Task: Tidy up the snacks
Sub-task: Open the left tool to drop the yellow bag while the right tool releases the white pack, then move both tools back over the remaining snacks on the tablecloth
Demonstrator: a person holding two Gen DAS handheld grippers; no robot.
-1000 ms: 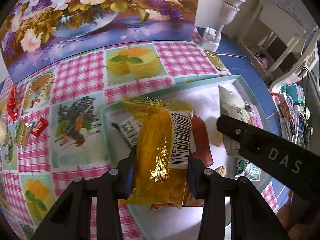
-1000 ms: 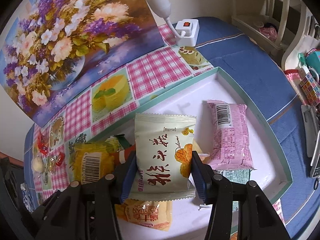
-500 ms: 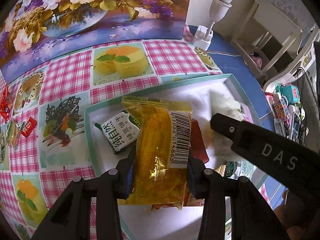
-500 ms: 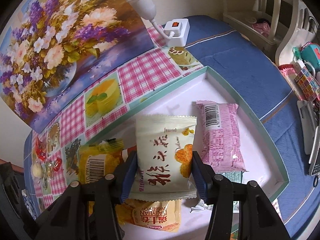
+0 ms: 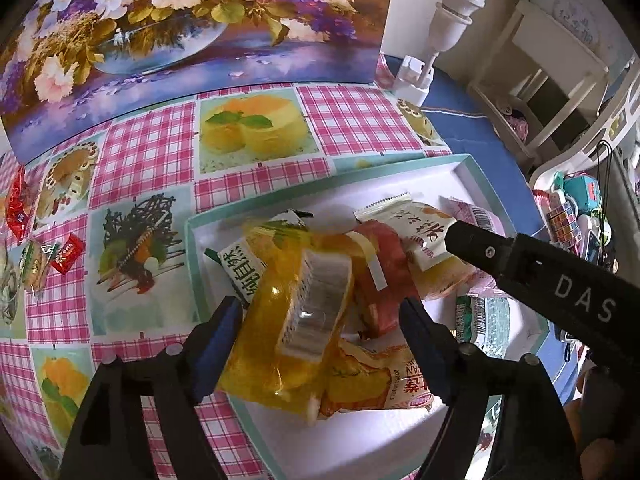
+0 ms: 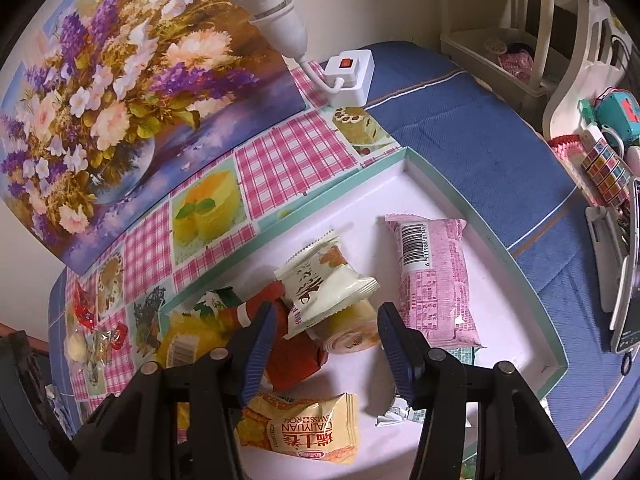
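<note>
Inside tray (image 6: 520, 264) rim, snacks (image 6: 434, 280) clustered.

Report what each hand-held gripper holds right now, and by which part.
Nothing is held. The left hand-held gripper has just been opening around the yellow packet; the right stands open over the cream packet.

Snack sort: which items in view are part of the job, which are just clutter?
Job:
- tray
- yellow packet
- cream packet
- pink packet
- red packet
- Swiss roll packet
- loose candies on the cloth outside the tray

Clutter:
- flower painting
- lamp
- switch box
- white shelf
</note>
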